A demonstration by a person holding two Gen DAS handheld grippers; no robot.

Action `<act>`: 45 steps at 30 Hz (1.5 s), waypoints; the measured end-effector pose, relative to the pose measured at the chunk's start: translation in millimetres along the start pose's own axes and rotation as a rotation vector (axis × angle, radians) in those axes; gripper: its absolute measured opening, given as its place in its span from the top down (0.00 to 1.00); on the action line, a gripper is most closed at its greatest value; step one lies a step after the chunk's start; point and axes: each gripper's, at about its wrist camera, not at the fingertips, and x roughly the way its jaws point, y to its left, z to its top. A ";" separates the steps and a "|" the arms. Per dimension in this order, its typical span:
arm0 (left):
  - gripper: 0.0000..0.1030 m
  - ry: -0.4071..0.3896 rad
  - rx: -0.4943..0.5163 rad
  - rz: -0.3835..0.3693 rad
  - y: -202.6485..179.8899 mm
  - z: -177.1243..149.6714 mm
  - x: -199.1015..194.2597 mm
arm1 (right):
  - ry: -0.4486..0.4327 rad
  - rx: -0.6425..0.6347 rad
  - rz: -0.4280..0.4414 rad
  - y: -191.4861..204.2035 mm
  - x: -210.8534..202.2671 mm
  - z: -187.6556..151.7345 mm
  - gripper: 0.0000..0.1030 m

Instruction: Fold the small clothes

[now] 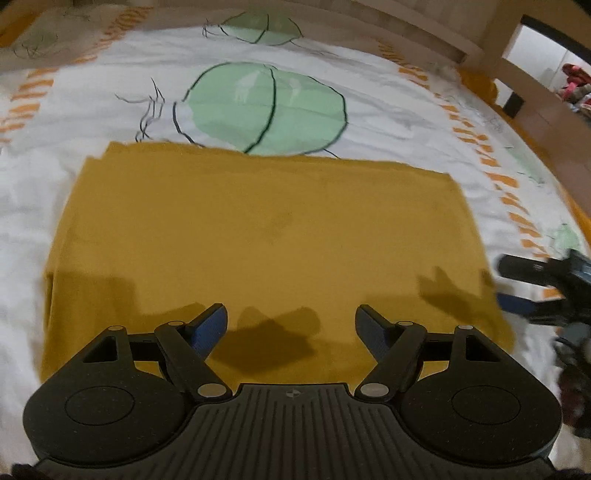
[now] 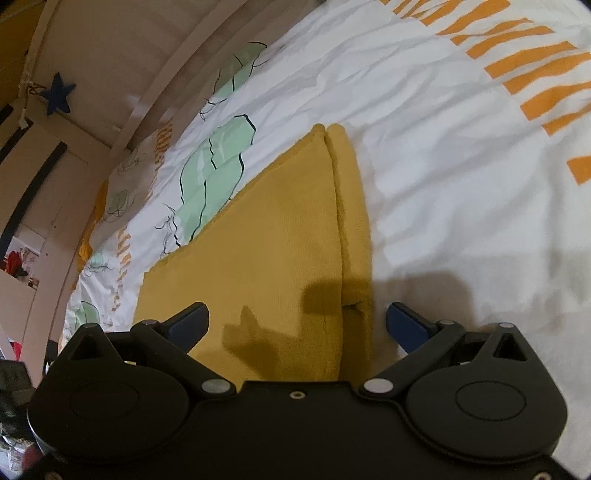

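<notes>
Bedsheet (image 1: 388, 122): white, wrinkled, printed with green leaf shapes in black outline and orange dash borders. It fills most of what you see in both views and everything else lies on it.
Bed frame (image 1: 436, 33): pale wood rail running along the far edge of the sheet in your left view; in your right view the same rail (image 2: 110, 74) curves along the left side.
Garment (image 1: 258, 236): mustard-yellow knit, folded into a flat rectangle, lying on the sheet near the middle. In your right view the garment (image 2: 273, 240) shows a top layer with a narrower strip of the layer beneath exposed along its right edge. Fabric looks smooth, no big wrinkles.
Left gripper (image 1: 291, 321): your jaws are spread wide with nothing between them, hovering over the near edge of the garment. Its shadow falls on the fabric just ahead of the fingertips.
Right gripper (image 2: 297, 319): also spread wide and empty, over the garment's near right corner. Your left finger (image 2: 188, 319) sits above the yellow fabric, your right finger (image 2: 408, 321) above bare sheet just beside the garment's edge. In the left view you see it at the right border, blurred, beside the garment's right side.
Star (image 2: 59, 98): dark blue, hanging on the wall beyond the rail, top left of your right view.
</notes>
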 end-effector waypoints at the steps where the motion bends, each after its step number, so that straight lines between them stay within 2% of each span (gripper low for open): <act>1: 0.28 -0.011 -0.001 0.009 1.2 3.3 2.1 | -0.005 0.000 0.001 0.3 -2.0 1.0 0.00; 8: 0.28 -0.064 0.036 0.093 -3.0 26.5 19.8 | -0.063 -0.006 -0.031 -4.0 -11.7 7.4 0.00; 14: 0.28 -0.034 0.031 0.130 -8.5 38.1 46.7 | -0.070 0.011 -0.028 -8.5 -11.3 10.7 0.00; 21: 0.26 -0.038 -0.018 0.166 -5.0 47.3 69.5 | -0.062 0.026 0.002 -12.4 -8.6 11.9 0.00; 28: 0.17 -0.026 -0.037 0.173 -3.0 60.1 81.7 | -0.043 0.045 0.063 -16.5 6.8 12.0 0.00; 34: 0.05 -0.003 -0.013 0.166 -2.5 67.7 89.3 | -0.047 0.081 0.181 -19.0 23.0 12.3 0.00; 35: 0.00 0.008 0.001 0.157 -2.1 69.1 90.6 | -0.054 0.084 0.185 -18.7 24.2 11.8 0.00; 39: 0.01 0.031 0.049 0.109 1.5 69.7 87.5 | -0.079 0.111 0.188 -18.5 25.1 10.5 0.00; 41: 0.02 0.018 0.035 0.081 7.1 66.2 78.8 | -0.084 0.117 0.188 -18.6 25.3 10.0 0.00; 45: 0.03 -0.014 -0.004 0.081 22.3 54.9 51.7 | -0.087 0.111 0.187 -18.9 26.2 10.4 0.00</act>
